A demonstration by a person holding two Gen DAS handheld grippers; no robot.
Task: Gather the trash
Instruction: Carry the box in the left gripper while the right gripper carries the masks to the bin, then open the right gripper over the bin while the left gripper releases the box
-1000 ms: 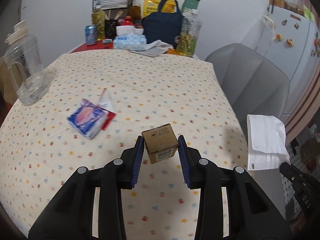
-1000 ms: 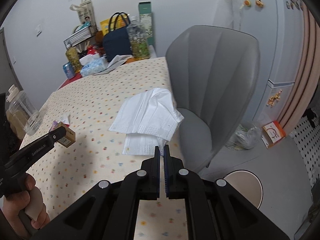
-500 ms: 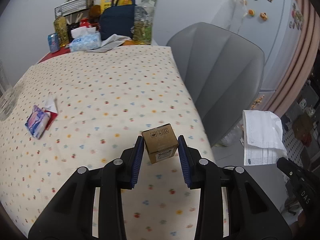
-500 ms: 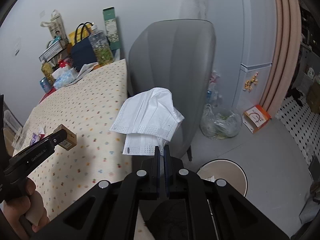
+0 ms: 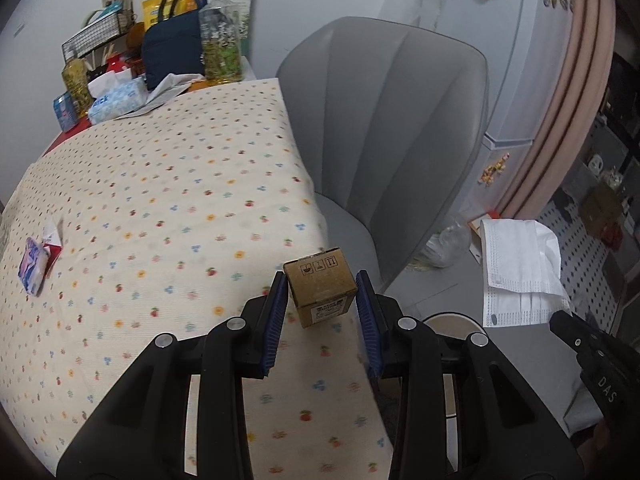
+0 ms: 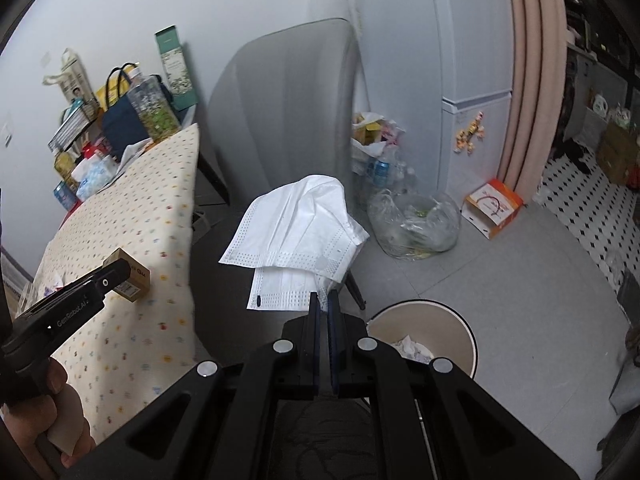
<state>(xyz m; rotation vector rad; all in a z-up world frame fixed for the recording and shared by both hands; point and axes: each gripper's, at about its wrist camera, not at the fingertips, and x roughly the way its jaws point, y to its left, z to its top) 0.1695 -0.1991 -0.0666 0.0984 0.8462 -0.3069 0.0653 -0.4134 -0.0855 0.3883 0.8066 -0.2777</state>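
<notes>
Small cardboard box (image 5: 321,286): clamped between the blue pads of the left gripper (image 5: 322,312), tilted, held in the air above the right edge of the dotted tablecloth (image 5: 160,208).
White face masks (image 6: 296,236): pinched by a lower corner in the right gripper (image 6: 323,310), whose jaws are pressed together on them; the masks hang out past the fingertips, in front of the grey chair (image 6: 280,104).
Trash bin (image 6: 460,328): round, open, seen on the floor just right of the right gripper's fingers, with crumpled paper inside.
Left hand (image 6: 36,412): wrapped around the left gripper's handle at the lower left of the right wrist view; the gripper is angled downward over the table edge.
Right gripper pose: angled downward toward the floor beside the chair, to the right of the left gripper.
Blue wrapped packet (image 5: 32,266): left lying on the tablecloth, well apart from both grippers.
</notes>
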